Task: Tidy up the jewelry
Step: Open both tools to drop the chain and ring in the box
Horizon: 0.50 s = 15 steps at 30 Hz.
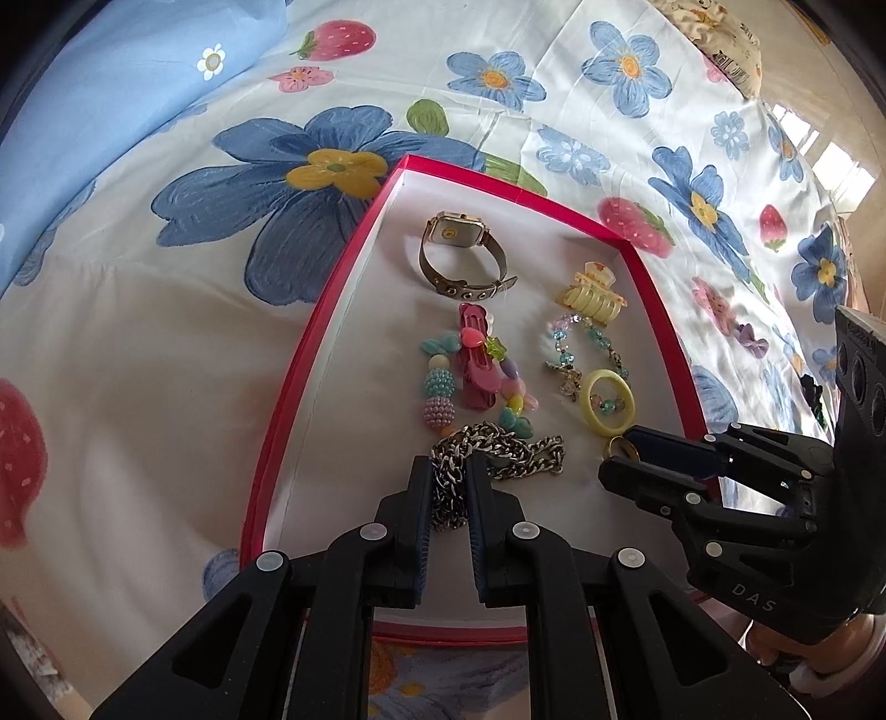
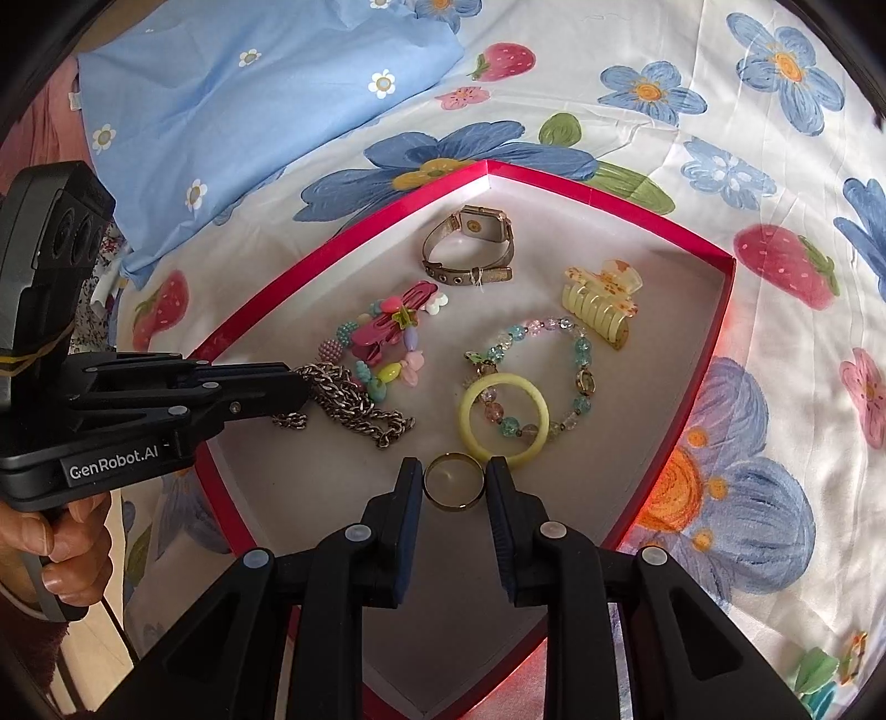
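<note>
A red-rimmed box (image 1: pixel 326 310) (image 2: pixel 720 332) with a white floor lies on the floral bedsheet. My left gripper (image 1: pixel 449 471) is shut on a silver chain (image 1: pixel 515 451) (image 2: pixel 354 407), whose free end rests on the box floor. My right gripper (image 2: pixel 453 479) is shut on a gold ring (image 2: pixel 453 481), held at the box floor; the ring also shows in the left wrist view (image 1: pixel 620 446). In the box lie a watch (image 1: pixel 462 252), a yellow hair claw (image 1: pixel 592 296), a pink clip with a pastel bead bracelet (image 1: pixel 476 368), a clear bead bracelet (image 2: pixel 554 376) and a yellow ring (image 2: pixel 504 415).
A blue pillowcase (image 2: pixel 249 105) lies at the far left on the bed. A patterned cushion (image 1: pixel 714 39) sits at the far right. Small hair items (image 1: pixel 753 340) lie on the sheet to the right of the box.
</note>
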Each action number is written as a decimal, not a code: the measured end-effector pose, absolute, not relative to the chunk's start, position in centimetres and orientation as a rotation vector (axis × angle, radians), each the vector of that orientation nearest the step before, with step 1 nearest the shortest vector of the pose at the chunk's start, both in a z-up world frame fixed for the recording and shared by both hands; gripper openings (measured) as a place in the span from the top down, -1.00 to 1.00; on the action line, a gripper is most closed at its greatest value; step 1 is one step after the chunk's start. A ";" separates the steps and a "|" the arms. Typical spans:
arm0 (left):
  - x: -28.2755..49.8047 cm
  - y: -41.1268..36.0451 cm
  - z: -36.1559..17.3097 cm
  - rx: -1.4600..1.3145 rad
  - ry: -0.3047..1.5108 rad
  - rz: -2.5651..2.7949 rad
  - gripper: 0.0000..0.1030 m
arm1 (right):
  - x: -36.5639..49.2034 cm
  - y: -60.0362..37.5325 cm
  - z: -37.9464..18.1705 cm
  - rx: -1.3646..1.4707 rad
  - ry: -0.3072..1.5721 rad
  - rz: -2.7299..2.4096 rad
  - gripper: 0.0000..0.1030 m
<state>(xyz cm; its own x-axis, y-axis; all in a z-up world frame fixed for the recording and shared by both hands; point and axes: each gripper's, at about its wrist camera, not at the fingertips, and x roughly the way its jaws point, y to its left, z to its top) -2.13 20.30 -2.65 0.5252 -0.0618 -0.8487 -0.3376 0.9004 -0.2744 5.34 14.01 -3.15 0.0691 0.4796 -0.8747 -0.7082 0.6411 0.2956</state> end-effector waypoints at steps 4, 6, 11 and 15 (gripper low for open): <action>-2.1 20.3 -2.7 -0.436 1.016 0.175 0.79 | 5.3 14.0 -3.1 -0.229 1.203 0.906 0.53; -2.1 20.3 -2.6 -0.431 1.017 0.178 0.79 | 5.3 14.0 -3.1 -0.227 1.203 0.906 0.53; -2.1 20.2 -2.3 -0.428 1.014 0.180 0.79 | 5.3 13.9 -3.1 -0.224 1.202 0.907 0.52; -2.3 20.0 -1.5 -0.425 1.003 0.178 0.70 | 5.3 13.7 -2.8 -0.199 1.202 0.912 0.49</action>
<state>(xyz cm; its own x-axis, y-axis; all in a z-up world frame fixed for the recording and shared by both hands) -2.31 20.02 -1.54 0.5321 -0.0481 -0.8453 -0.3367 0.9040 -0.2634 5.29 13.67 -2.80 0.0653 0.5000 -0.8636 -0.6967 0.6424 0.3193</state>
